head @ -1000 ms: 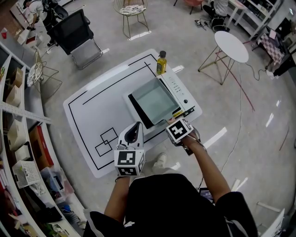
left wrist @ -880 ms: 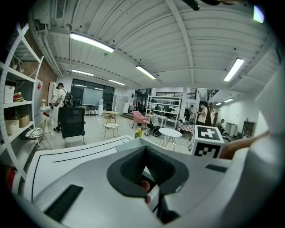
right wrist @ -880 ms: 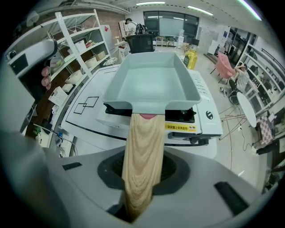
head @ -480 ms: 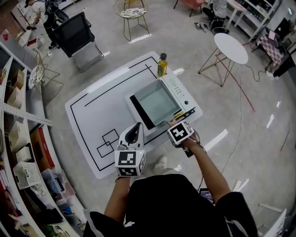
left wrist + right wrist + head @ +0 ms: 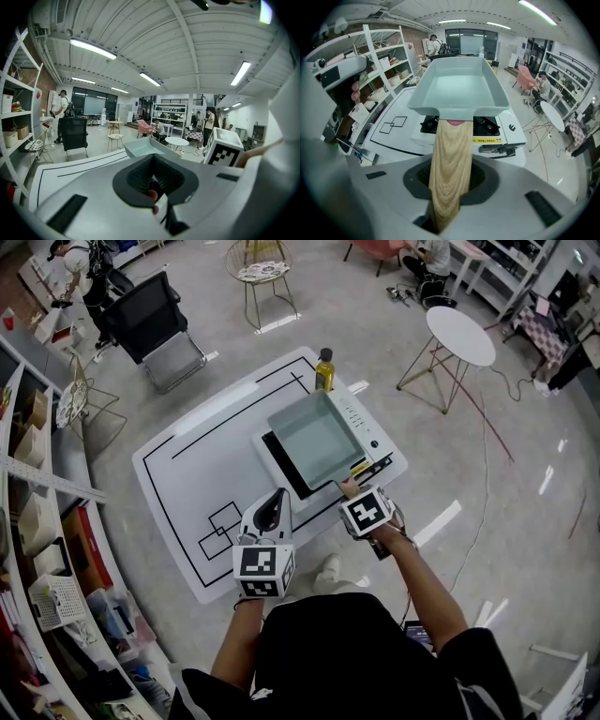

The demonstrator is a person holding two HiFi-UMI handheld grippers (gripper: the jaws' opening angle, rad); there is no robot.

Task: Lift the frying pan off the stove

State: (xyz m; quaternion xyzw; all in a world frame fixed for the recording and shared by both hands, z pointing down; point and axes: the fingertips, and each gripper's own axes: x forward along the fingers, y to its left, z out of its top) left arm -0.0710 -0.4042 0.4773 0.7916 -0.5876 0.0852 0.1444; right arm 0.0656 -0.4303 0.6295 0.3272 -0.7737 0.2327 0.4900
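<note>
Right gripper [image 5: 450, 190] clamped on wooden handle [image 5: 450, 150] of square frying pan [image 5: 459, 89]; pan looks raised clear of stove [image 5: 512, 132] (lift nearly complete); left gripper [image 5: 154, 190] closed, empty

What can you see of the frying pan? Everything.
The frying pan is rectangular, pale grey-green, deep-walled and empty, with a light wood-grain handle. It is held roughly level, apparently raised above the black-topped stove. Only the right gripper touches it, fingers shut on the handle.
</note>
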